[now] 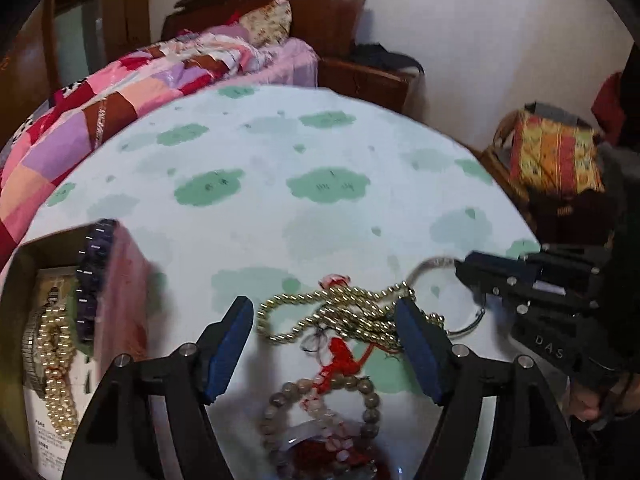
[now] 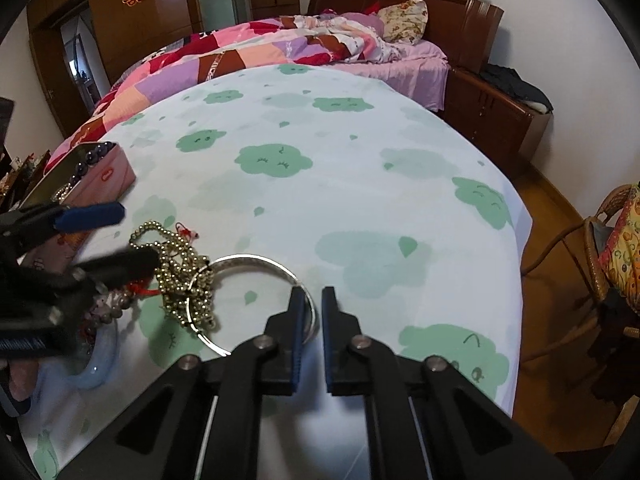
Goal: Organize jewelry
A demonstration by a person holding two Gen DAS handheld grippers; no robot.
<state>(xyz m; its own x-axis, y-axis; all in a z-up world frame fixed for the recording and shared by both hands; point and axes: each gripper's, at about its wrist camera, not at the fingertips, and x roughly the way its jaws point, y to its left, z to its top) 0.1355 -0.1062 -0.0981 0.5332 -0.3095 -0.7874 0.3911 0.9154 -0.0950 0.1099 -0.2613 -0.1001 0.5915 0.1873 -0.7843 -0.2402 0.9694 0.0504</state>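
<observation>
Jewelry is split between two places right now, so I judge the sorting partly done. In the pink tin (image 1: 120, 292) at my left I can see a pearl strand (image 1: 60, 376), a metal watch band (image 1: 34, 344) and a dark bead bracelet (image 1: 94, 276) draped over its rim; those look put away. What remains lies loose on the bench (image 2: 320, 184), on the cloud-print cloth: a gold bead chain (image 1: 340, 312) in a tangled heap, a red knotted cord (image 1: 344, 356) running through it, a grey-brown bead bracelet (image 1: 320, 400) nearer me with a pale pink one inside it, and a silver bangle (image 2: 256, 260) to the right of the heap.

My left gripper (image 1: 324, 344) has its fingers spread wide, straddling the gold chain without pinching it. My right gripper (image 2: 312, 300) has its fingers nearly pressed together at the bangle's near-right rim; the band passes behind the left finger (image 2: 298, 320), and I can't tell whether it is truly caught between the pads (the gap looks bare from this angle).

The chain loops through the bangle, so I expect they will need separating before either goes in the tin. By my count most of the loose pieces are still waiting.
</observation>
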